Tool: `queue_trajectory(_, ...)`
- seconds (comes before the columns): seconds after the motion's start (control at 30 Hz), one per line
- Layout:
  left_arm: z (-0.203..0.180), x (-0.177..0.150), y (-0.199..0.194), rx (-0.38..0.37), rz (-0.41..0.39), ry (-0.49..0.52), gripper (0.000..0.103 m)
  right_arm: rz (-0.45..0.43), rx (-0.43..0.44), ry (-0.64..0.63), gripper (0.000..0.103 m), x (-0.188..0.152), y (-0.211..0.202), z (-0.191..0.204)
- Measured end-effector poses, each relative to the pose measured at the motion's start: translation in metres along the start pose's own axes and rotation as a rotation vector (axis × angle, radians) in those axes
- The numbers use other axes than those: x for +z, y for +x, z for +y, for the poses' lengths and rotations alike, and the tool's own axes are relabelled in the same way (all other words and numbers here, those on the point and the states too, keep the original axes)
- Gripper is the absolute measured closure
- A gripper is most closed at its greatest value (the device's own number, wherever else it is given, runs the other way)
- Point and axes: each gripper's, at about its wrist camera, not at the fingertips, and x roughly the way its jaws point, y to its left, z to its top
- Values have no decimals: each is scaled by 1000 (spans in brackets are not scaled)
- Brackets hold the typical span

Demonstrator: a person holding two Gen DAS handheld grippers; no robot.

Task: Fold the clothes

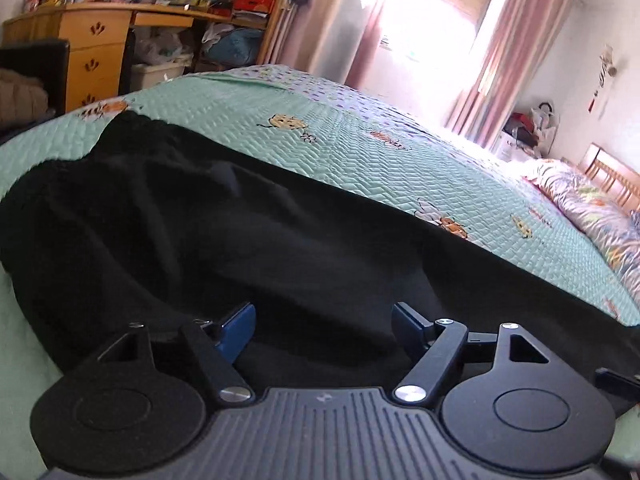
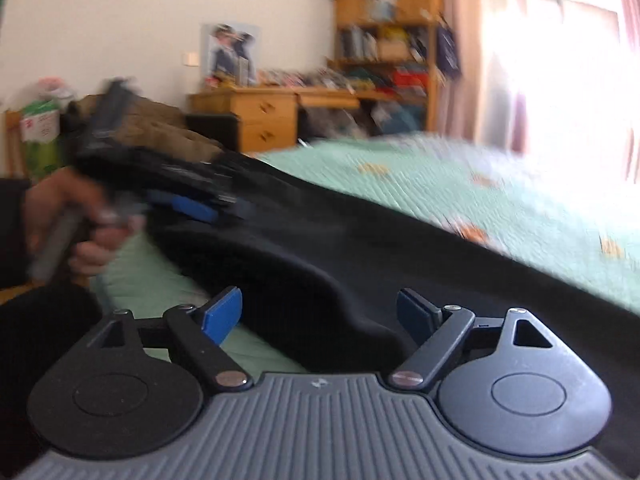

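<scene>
A black garment [image 1: 248, 232] lies spread on the green quilt [image 1: 360, 148] of the bed, its long axis running across both views from the upper left, toward the wooden desk [image 1: 96, 44], down to the lower right. One rounded end sits at the far left near the bed's edge; the rest stretches in a broad band toward the near right corner.

The left gripper [image 1: 324, 322] hovers low over the cloth, tilted downward. Its blue pads [image 1: 240, 322] stand wide apart with only flat fabric showing between them, and neither seems to pinch anything.

The right gripper [image 2: 320, 314] also points down at a shallow angle, jaws well spread and gripping nothing. The garment's curved edge passes between its fingers: bare quilt lies by the left pad [image 2: 224, 314], black cloth by the right.

In the right wrist view, a hand [image 2: 76, 224] grips the left tool's handle at far left; the blur there makes contact with the cloth hard to judge.
</scene>
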Motion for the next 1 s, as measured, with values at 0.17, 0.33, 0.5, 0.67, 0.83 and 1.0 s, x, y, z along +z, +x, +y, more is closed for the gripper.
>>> queue_trajectory(0.17, -3, 1, -10, -9, -20, -16, 26, 28, 209, 123, 36, 0, 14, 20)
queue_trajectory(0.33, 2, 1, -19, -3, -26, -24, 26, 36, 194, 223, 43, -4, 55, 28)
queue_trajectory(0.5, 10, 1, -21, 0, -24, -33, 25, 43, 90, 321, 44, -16, 84, 31)
queue_trajectory(0.67, 10, -1, -19, 0, -24, -42, 25, 18, 55, 383, 65, -29, 103, 25)
queue_trajectory(0.83, 13, 4, -29, -13, -47, -43, 24, -2, 144, 333, 91, -22, 73, 12)
queue_trajectory(1.0, 8, 6, -42, -51, -94, -15, 17, 2, 390, 278, 92, -7, 44, -2)
